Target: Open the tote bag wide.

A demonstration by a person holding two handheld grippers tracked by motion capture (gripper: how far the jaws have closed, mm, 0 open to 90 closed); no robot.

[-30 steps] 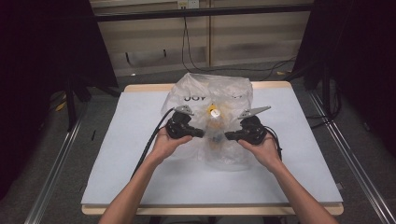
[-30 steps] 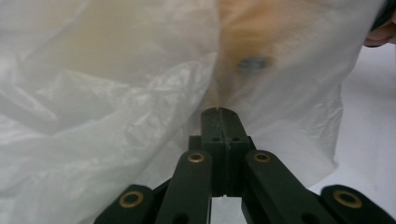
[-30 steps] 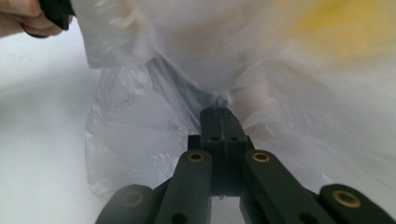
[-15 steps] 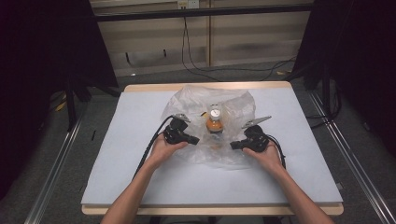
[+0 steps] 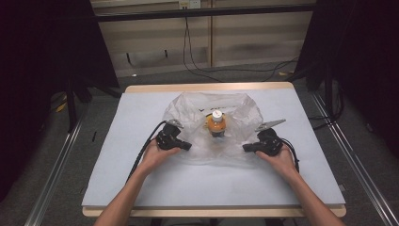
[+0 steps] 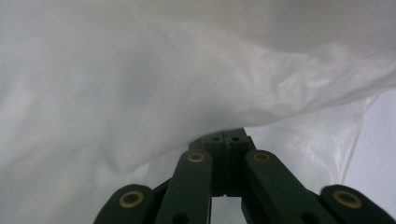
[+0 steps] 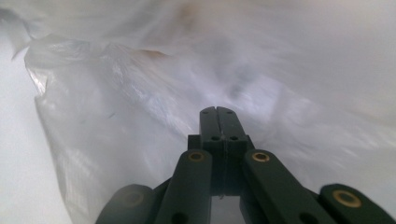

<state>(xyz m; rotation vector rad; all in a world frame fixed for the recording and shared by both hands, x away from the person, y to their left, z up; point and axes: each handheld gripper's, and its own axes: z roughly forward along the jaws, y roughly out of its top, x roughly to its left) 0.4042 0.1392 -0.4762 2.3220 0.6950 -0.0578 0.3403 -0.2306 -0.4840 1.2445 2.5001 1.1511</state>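
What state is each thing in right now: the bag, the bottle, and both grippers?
Plastic bag: clear, crumpled, spread low on the table, pulled out to both sides.
Bottle: orange, white cap on, upright in the middle of the bag.
Left gripper: jaws shut, pinching the bag's left edge.
Right gripper: jaws shut, pinching the bag's right edge.
Table: covered by a white sheet, flat.

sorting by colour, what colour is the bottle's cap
White, on an orange bottle inside the clear plastic bag; clearest in the high view.
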